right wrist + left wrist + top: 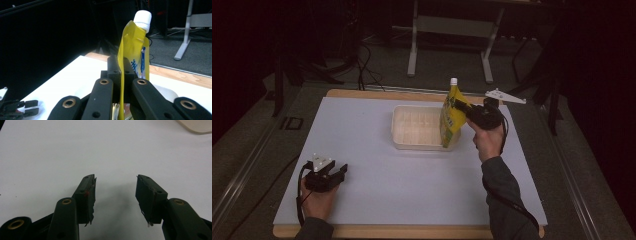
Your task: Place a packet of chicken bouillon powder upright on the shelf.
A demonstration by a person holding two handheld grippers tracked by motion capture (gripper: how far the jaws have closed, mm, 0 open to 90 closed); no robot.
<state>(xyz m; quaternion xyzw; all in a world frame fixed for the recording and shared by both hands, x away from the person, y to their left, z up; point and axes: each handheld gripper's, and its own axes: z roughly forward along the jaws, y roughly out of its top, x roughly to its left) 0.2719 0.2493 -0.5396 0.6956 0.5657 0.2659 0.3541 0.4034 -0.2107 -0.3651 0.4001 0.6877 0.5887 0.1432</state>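
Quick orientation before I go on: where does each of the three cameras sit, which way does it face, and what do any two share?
High view: above the person's side, looking forward and down at the table; both forearms enter below.
Left gripper view: rides the left gripper, jaws apart over the bare white surface.
Right gripper view: rides the right gripper, jaws clamping the yellow pouch, facing the dark room.
Shared: pouch, left gripper and right gripper also in high view.

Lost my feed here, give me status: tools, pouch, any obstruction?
Right tool shut on yellow pouch, upright over tub. Left tool open, resting on table. Nothing in the way.
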